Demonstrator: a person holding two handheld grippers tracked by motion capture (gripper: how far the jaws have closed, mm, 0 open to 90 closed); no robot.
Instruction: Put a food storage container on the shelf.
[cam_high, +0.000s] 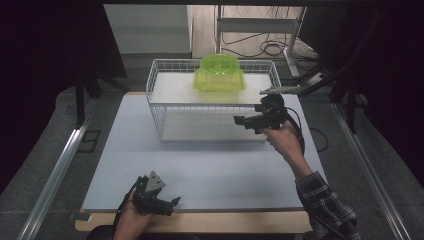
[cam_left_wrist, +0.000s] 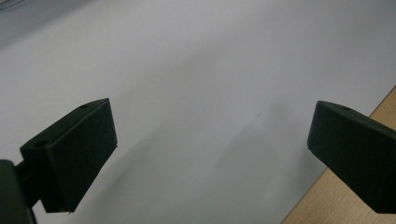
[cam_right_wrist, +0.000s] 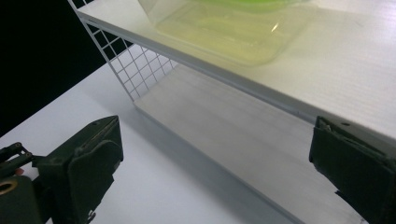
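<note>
A translucent green lidded container (cam_high: 219, 73) sits on the top shelf of a white wire rack (cam_high: 165, 85) at the back of the table; its base (cam_right_wrist: 224, 32) lies on the upper shelf in the right gripper view. My right gripper (cam_high: 245, 121) is held open just in front of the rack's right end, level with the gap between the shelves, its jaws (cam_right_wrist: 210, 158) wide apart with nothing between them. My left gripper (cam_high: 172, 202) rests low near the table's front edge, open (cam_left_wrist: 210, 149) and holding nothing over the bare white tabletop.
The white tabletop (cam_high: 210, 165) lies between the rack and the front wooden edge (cam_high: 200, 222). The rack's lower shelf (cam_right_wrist: 243, 140) is bare. Black curtains flank the table; a metal stand and cables (cam_high: 265, 47) are behind it.
</note>
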